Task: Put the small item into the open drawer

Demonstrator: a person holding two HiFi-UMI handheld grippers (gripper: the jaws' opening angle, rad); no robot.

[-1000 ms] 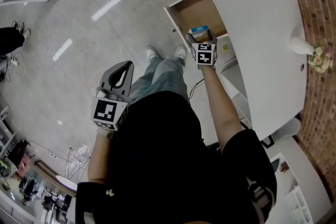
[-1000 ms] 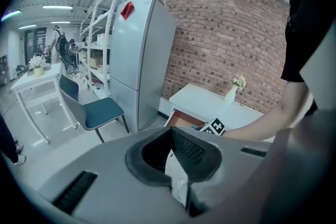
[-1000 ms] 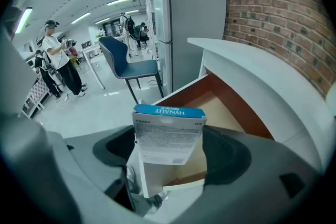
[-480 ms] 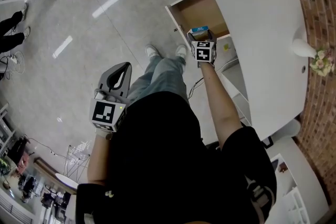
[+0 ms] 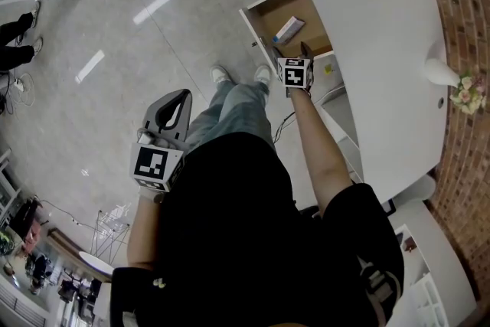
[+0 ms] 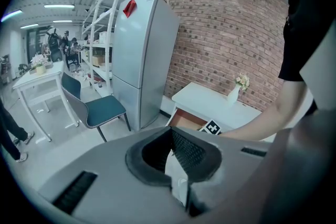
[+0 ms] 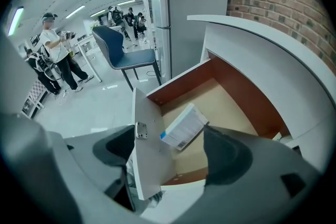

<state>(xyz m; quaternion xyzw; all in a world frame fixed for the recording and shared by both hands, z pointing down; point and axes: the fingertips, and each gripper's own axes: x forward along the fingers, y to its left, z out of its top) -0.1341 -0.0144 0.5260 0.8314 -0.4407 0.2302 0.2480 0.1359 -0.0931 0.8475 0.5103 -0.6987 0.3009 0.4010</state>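
Currently the open wooden drawer [image 7: 227, 106] is pulled out from under the white round-edged desk [image 5: 375, 50]. The desk top overhangs the drawer's back end, and a red brick wall [image 5: 459, 27] runs along the desk's far side. Brown side walls and the upright white drawer front [image 7: 147, 161] box in the tan bottom. Bare bottom shows behind the item, and open grey tiled floor [image 5: 130, 57] lies off the drawer's left.

The small white-and-blue box [image 7: 184, 127] lies inside the drawer. Its long axis runs diagonal to the walls, with the blue barcode end toward the drawer front.

The right gripper [image 7: 170, 152] hovers over the front edge with its jaws wide apart and holding nothing. The box sits just beyond and below them, apart from both pads and nearer the right jaw.

The left gripper [image 5: 178, 105] is well apart from the drawer, at the person's side. Its jaws are closed together with nothing between them.
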